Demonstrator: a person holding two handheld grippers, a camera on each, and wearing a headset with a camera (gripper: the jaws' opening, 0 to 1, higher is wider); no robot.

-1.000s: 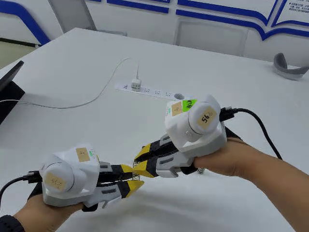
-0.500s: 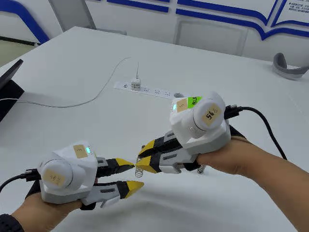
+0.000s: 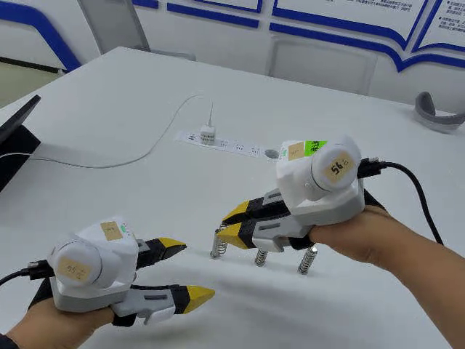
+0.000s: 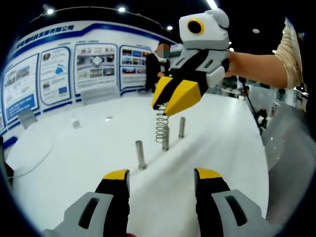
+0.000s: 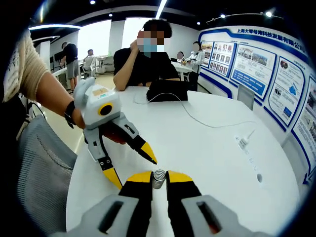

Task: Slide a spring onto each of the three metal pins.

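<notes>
Three metal pins stand in a short row on the white table (image 3: 131, 94). My right gripper (image 3: 231, 224) is shut on a spring (image 3: 216, 246) and holds it upright at the left end of the row. The other two pins (image 3: 259, 257) (image 3: 307, 259) look coiled, as if each carries a spring. From the left gripper view the held spring (image 4: 161, 127) hangs over a pin, with a bare pin (image 4: 140, 154) nearer and a coiled one (image 4: 182, 127) behind. The spring (image 5: 159, 180) sits between the right jaws. My left gripper (image 3: 190, 270) is open and holds nothing, a little to the left.
A white power strip (image 3: 218, 139) with a plug and a cable lies mid-table. A dark monitor edge (image 3: 14, 134) is at the left, a grey curved object (image 3: 438, 109) at the far right. A person (image 5: 147, 59) sits at the table's far end beside a black bag (image 5: 168, 90).
The left gripper opened, let go of the spring and drew back to the left. The right gripper kept the spring and lowered it to the pin row.
</notes>
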